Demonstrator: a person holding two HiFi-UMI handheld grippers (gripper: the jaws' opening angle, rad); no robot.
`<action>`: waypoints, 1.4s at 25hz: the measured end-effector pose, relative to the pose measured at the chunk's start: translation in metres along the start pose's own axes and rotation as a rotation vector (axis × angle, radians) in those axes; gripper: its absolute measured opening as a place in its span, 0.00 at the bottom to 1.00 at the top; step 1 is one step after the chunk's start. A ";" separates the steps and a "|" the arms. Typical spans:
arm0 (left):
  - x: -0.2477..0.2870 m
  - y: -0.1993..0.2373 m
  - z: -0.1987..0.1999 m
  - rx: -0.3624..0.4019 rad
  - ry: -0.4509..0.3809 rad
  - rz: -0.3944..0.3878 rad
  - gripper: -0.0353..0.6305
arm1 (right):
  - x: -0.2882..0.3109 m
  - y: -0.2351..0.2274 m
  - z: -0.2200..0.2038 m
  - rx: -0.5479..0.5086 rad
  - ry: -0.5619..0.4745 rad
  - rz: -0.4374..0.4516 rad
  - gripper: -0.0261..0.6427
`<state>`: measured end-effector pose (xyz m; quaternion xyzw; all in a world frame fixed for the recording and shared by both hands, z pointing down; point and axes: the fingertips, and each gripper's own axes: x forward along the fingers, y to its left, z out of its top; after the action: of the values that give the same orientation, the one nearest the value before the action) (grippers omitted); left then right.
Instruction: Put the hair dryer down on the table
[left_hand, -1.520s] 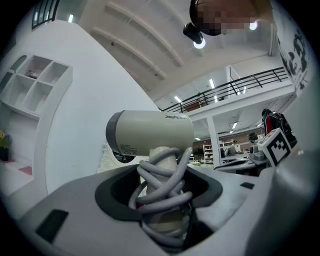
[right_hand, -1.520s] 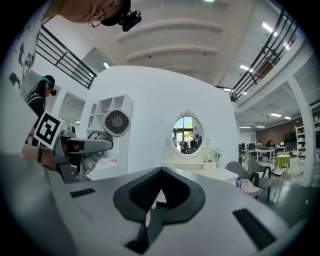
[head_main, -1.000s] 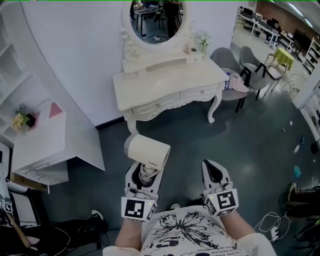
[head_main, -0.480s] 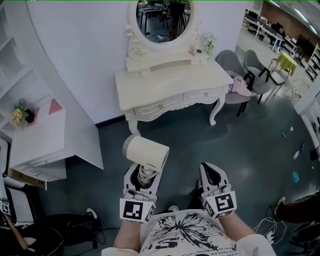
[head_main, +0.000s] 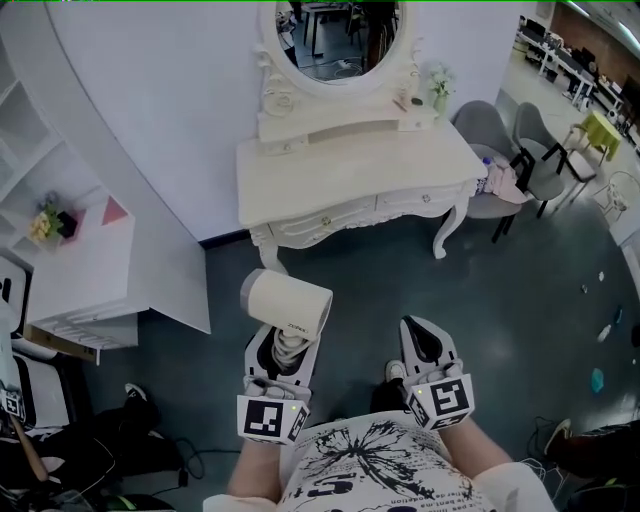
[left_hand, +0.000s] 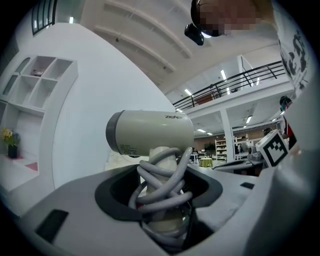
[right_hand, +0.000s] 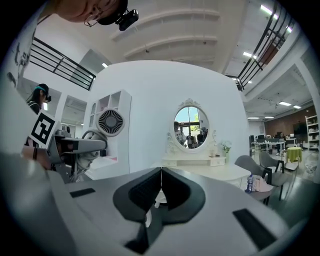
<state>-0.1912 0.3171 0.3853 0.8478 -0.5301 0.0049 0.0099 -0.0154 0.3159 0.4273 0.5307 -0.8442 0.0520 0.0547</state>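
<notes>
A cream hair dryer (head_main: 287, 303) with a grey cord wound round its handle stands upright in my left gripper (head_main: 280, 352), whose jaws are shut on the wrapped handle (left_hand: 162, 185). Its barrel (left_hand: 150, 132) lies level above the jaws, pointing left in the head view. My right gripper (head_main: 428, 345) hangs beside it with its jaws pressed together and nothing between them (right_hand: 161, 192). The white dressing table (head_main: 355, 170) with an oval mirror (head_main: 345, 35) stands ahead, a step beyond both grippers; its top is mostly bare.
Small bottles and a flower pot (head_main: 437, 85) sit on the table's raised back shelf. Grey chairs (head_main: 505, 165) stand to its right, a white shelf unit (head_main: 75, 260) with flowers to the left. Dark floor (head_main: 520, 290) lies between me and the table.
The dressing table has come slightly nearer and shifted right in the head view. Both grippers keep their hold and pose, the hair dryer still upright in the left one.
</notes>
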 end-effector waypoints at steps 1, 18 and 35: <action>0.013 -0.002 0.001 -0.002 0.000 0.011 0.43 | 0.007 -0.013 0.003 -0.004 -0.002 0.009 0.07; 0.227 -0.071 0.007 -0.024 -0.008 0.146 0.43 | 0.093 -0.244 0.031 -0.023 0.007 0.081 0.07; 0.382 -0.002 -0.009 -0.024 0.035 0.088 0.43 | 0.246 -0.307 0.039 0.005 0.043 0.072 0.07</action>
<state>-0.0218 -0.0252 0.4011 0.8233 -0.5667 0.0137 0.0290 0.1539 -0.0413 0.4339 0.4990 -0.8612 0.0674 0.0698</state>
